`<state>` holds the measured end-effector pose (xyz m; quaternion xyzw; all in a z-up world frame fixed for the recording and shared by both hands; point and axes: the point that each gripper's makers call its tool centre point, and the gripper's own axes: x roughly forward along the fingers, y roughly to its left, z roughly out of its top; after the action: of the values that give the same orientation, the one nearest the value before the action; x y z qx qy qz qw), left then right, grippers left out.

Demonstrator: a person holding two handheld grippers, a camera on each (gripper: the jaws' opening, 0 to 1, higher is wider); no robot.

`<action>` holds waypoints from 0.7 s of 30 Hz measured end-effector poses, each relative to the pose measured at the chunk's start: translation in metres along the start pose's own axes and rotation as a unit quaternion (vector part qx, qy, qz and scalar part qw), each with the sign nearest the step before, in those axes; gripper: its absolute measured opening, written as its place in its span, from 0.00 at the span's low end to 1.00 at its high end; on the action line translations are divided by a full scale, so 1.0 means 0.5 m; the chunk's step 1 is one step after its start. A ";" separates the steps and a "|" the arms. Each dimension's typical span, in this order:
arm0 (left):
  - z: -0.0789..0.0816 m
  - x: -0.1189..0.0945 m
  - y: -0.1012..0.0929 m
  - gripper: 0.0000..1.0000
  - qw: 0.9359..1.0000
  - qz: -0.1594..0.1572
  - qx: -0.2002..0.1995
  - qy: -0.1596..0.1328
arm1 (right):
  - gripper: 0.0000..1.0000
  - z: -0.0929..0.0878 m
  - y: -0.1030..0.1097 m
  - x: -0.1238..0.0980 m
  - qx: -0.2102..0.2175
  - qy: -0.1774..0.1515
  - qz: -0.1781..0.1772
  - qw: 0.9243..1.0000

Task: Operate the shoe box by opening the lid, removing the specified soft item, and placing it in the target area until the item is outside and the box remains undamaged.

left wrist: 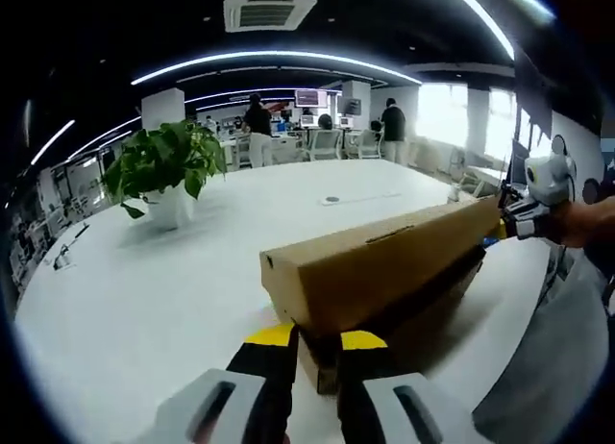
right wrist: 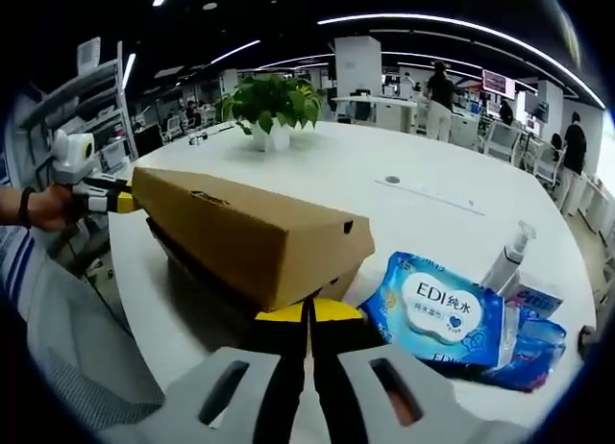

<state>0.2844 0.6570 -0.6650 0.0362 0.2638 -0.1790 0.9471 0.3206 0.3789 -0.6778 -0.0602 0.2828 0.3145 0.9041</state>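
A long brown cardboard shoe box (left wrist: 384,271) is seen lying on the white table (left wrist: 144,290), its lid (right wrist: 240,228) lifted clear of the dark base at both ends. The left gripper (left wrist: 315,340) is closed on the lid's near edge; the right gripper (right wrist: 309,314) is pinched shut on the opposite end. To the right, a blue wipes pack (right wrist: 437,319) lies near the box

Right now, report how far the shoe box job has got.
Done: the lid is partly raised off the box base. In hand: the left tool and right tool each pinch one end of that lid. Left: finish opening, lift out the soft item, not visible yet, and place it.
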 end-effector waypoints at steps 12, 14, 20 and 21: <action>-0.020 -0.004 -0.007 0.15 1.000 -0.001 -0.002 0.009 | 0.00 -0.030 0.004 0.005 0.002 0.014 0.001 1.000; -0.024 -0.006 -0.008 0.15 1.000 -0.001 -0.005 0.011 | 0.00 -0.032 0.005 0.002 0.008 0.014 0.000 1.000; -0.034 -0.011 -0.009 0.15 1.000 -0.001 -0.009 0.015 | 0.00 -0.042 0.008 -0.002 0.008 0.019 0.000 1.000; -0.035 -0.011 -0.009 0.15 1.000 -0.001 -0.009 0.016 | 0.00 -0.044 0.009 -0.002 0.009 0.020 0.001 1.000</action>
<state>0.2699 0.6574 -0.6769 0.0307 0.2803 -0.1769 0.9430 0.3071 0.3756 -0.6952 -0.0580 0.3033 0.3117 0.8986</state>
